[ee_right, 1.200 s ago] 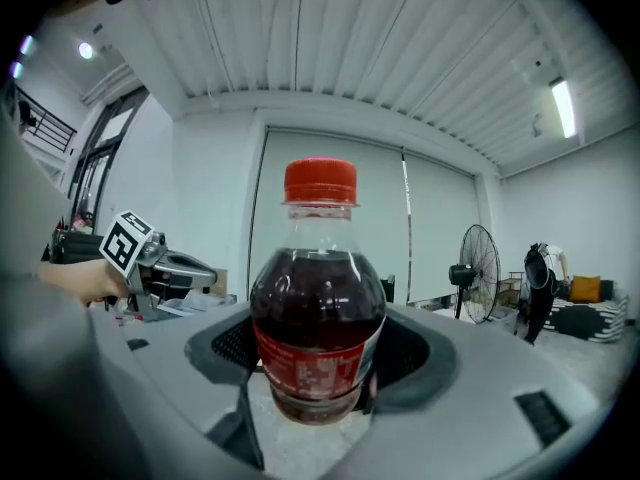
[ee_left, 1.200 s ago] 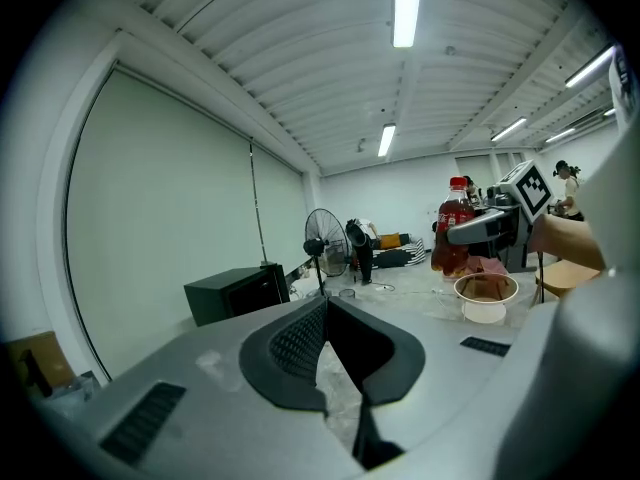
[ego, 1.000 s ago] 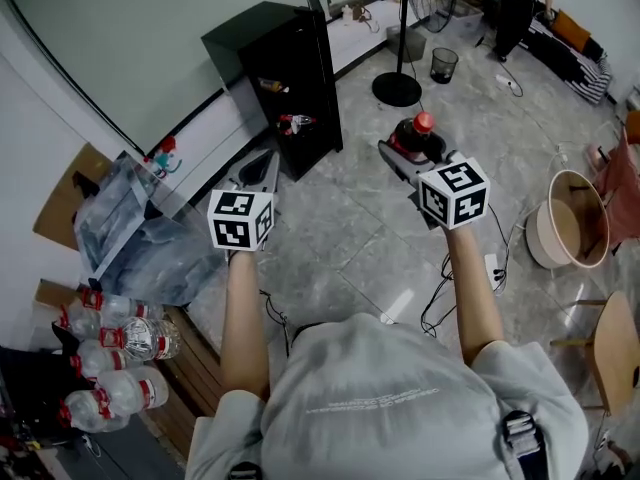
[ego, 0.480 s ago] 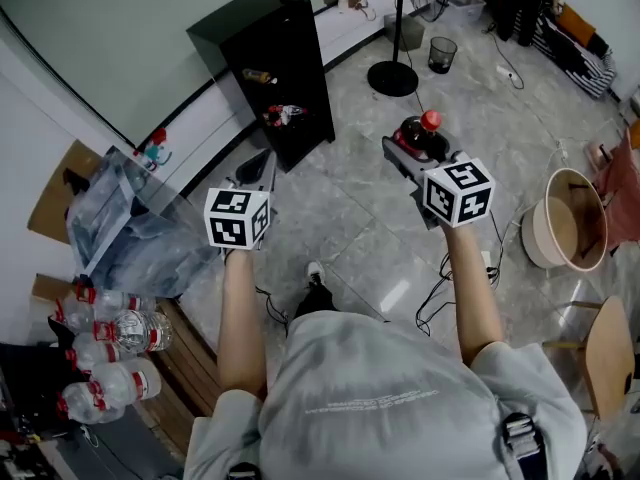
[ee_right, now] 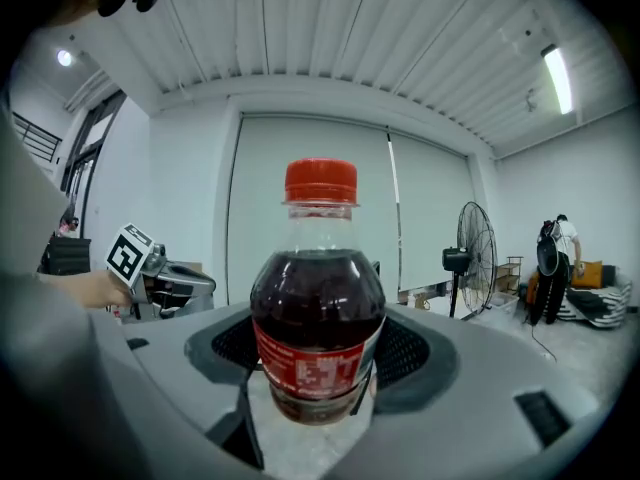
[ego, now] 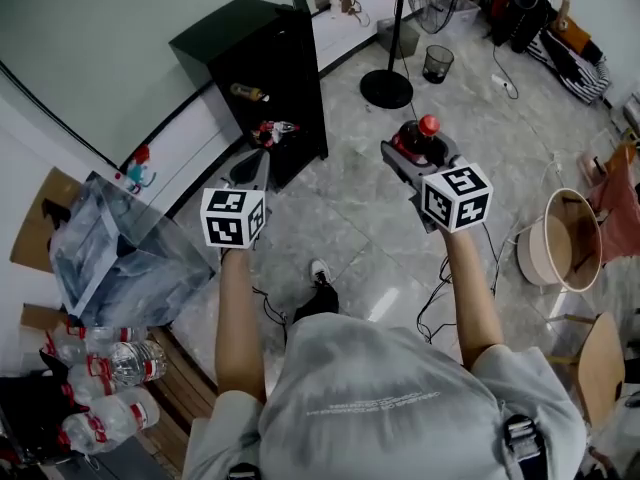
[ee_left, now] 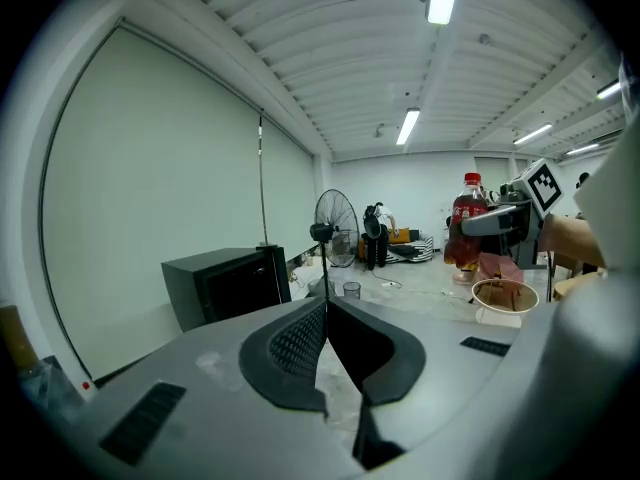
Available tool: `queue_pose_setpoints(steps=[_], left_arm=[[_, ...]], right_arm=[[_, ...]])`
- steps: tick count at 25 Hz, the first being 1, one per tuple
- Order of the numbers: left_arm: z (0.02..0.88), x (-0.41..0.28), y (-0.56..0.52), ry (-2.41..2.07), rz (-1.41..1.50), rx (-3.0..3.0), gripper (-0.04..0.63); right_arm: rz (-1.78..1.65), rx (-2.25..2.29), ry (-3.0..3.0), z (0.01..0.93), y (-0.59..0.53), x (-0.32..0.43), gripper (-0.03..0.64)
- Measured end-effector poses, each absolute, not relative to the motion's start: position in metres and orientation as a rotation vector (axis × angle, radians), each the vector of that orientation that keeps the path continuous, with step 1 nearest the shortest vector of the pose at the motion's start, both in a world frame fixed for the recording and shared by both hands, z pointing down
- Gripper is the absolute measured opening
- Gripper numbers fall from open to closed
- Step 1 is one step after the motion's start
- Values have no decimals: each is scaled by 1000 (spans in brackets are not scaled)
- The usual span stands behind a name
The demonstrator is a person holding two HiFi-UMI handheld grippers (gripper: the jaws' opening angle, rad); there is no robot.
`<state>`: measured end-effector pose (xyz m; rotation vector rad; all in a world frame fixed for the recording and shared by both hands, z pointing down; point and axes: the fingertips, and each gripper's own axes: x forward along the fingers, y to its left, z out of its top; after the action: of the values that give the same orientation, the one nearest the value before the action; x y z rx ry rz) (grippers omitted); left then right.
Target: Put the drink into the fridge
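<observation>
- Presently, my right tongs [ee_right: 318, 353] are clamped on the drink [ee_right: 318, 288], a red-capped bottle of dark liquid standing upright between the pads.
- In the head view the bottle sits right of centre, held above the tiled floor [ego: 350, 218] and apart from the fridge.
- My left tongs [ee_left: 325, 313] are closed tip to tip, with nothing between them.
- The fridge [ego: 262, 78], a black cabinet, stands upper left of centre; small items show on its shelves.
- A standing fan [ego: 388, 86] and a small bin [ego: 437, 63] are near the top of the frame.
- A round basin [ego: 560, 238] lies at the right edge; water bottles [ego: 105, 368] are heaped at lower left.
</observation>
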<state>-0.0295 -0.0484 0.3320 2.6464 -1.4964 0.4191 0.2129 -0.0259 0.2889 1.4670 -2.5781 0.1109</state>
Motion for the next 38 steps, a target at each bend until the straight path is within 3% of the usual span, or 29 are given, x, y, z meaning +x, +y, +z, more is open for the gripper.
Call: queue_pose_setpoints(steps=[13, 24, 38], left_arm=[[355, -84, -241, -1440, 510, 2626, 14], [384, -134, -322, -1430, 444, 2556, 14], [481, -123, -378, -1468, 388, 2526, 14]], right_arm=[[119, 1385, -2562, 297, -219, 133, 308], [149, 1328, -2542, 340, -329, 72, 308], [182, 1204, -2547, 486, -454, 35, 308]])
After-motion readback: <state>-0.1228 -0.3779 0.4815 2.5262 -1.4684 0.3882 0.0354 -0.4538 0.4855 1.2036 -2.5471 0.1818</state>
